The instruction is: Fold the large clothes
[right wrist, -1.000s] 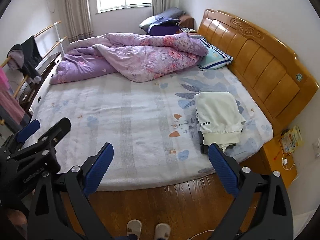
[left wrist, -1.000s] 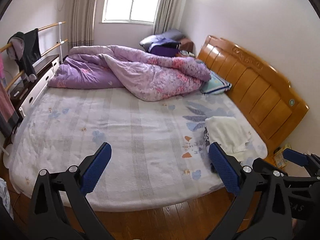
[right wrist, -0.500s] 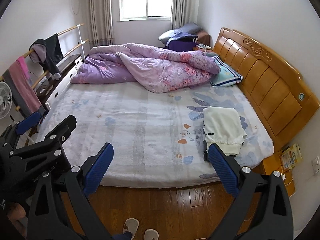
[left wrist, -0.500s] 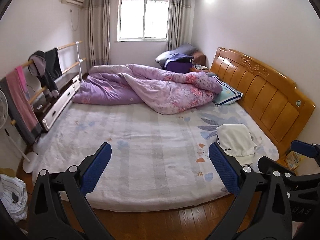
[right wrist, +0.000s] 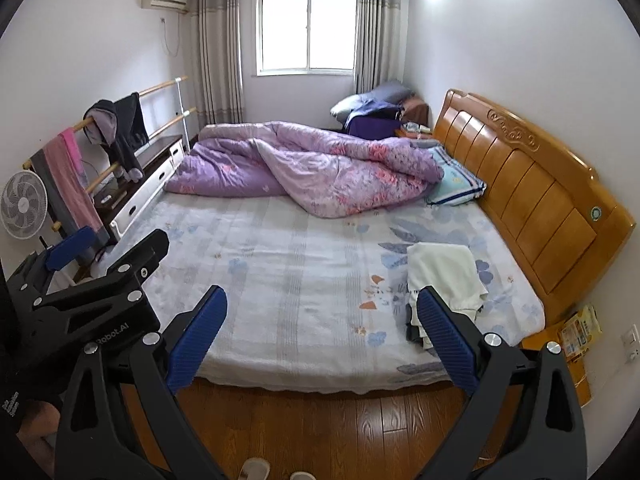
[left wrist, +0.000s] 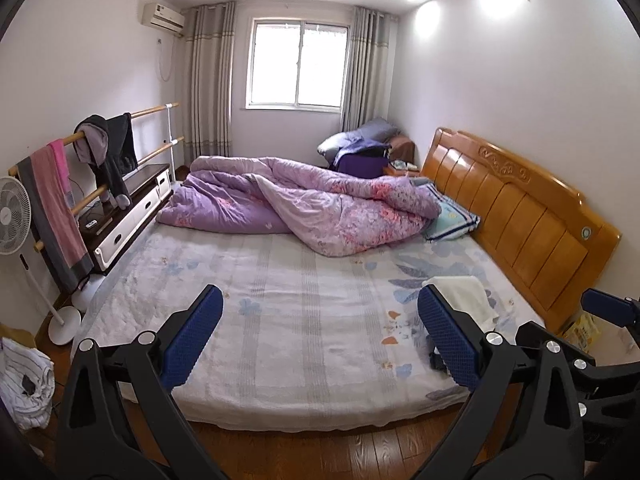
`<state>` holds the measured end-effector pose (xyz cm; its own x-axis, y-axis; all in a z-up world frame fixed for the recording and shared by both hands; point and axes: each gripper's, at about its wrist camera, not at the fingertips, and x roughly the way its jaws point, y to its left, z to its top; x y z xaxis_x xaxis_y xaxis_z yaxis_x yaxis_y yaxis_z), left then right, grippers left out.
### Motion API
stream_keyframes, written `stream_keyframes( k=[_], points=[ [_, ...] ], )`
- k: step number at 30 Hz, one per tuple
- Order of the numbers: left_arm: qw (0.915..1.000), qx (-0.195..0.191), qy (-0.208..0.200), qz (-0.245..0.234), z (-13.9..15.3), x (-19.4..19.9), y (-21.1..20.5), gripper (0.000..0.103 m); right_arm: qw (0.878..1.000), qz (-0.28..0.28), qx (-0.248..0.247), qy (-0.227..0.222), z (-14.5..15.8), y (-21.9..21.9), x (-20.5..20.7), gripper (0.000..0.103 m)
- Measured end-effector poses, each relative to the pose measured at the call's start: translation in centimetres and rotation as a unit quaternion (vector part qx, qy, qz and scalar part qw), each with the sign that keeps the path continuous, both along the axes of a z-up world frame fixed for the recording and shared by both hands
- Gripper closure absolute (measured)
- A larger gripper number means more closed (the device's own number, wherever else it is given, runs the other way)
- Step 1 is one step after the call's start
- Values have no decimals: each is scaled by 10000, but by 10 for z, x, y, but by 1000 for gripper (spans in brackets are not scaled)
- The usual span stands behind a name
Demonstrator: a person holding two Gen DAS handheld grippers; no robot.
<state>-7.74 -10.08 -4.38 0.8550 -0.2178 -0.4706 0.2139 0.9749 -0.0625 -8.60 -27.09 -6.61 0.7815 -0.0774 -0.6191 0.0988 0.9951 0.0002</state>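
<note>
A folded cream garment (right wrist: 442, 272) lies on a darker folded piece near the right end of the bed (right wrist: 280, 264), close to the wooden headboard (right wrist: 532, 184). It also shows in the left wrist view (left wrist: 468, 294), partly behind a finger. My left gripper (left wrist: 320, 338) is open and empty, held off the bed's near edge. My right gripper (right wrist: 322, 338) is open and empty, above the wooden floor in front of the bed. The left gripper's body (right wrist: 80, 300) shows at the left of the right wrist view.
A crumpled purple quilt (right wrist: 312, 168) and a striped pillow (right wrist: 456, 186) lie at the bed's far side. A clothes rail with hanging garments (left wrist: 108, 152), a fan (left wrist: 12, 216) and a low cabinet (left wrist: 128, 216) stand left. A striped cloth heap (left wrist: 24, 384) lies on the floor.
Both grippers have pulled back and tilted up from the bed; more of the room, ceiling and floor shows now. Both stay open and empty.
</note>
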Motion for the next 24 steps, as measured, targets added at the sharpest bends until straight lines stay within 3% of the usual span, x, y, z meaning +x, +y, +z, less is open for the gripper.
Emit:
stream_keyframes(
  k=[16, 24],
  points=[
    [9989, 155, -373, -220, 29, -12, 55, 5, 9992, -329, -61, -237, 19, 53, -10, 9],
    [9985, 129, -514, -154, 33, -14, 65, 5, 9989, -357, -136, -266, 22, 57, -5, 9]
  ],
)
